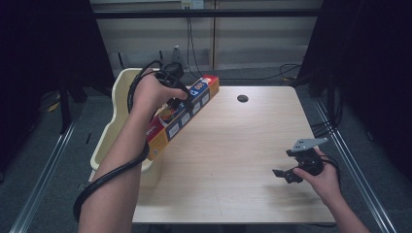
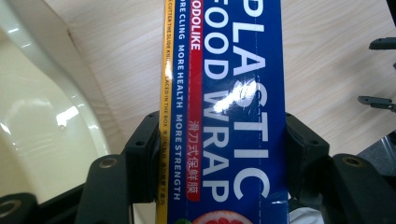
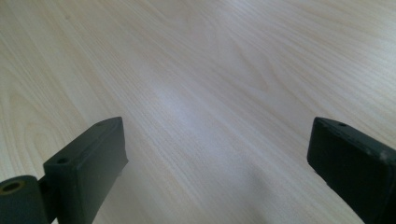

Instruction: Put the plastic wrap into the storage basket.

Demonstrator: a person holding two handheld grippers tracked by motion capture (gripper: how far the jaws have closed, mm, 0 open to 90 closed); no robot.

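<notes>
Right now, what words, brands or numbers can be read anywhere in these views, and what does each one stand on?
"PLASTIC FOOD WRAP": blue face of the plastic wrap box, clamped in the left gripper.
"MORE CLING MORE HEALTH MORE STRENGTH": same face.
"...ODOLIKE", cut off, then Chinese characters: its red strip.
Black line on its yellow edge: too small to read.
Printing on the box in the high view: blurred.
Wooden table, cream bin: no text.

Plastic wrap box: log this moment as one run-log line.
left gripper: shut on plastic wrap box | box: held between table and cream bin | right gripper: open, nothing between jaws
</notes>
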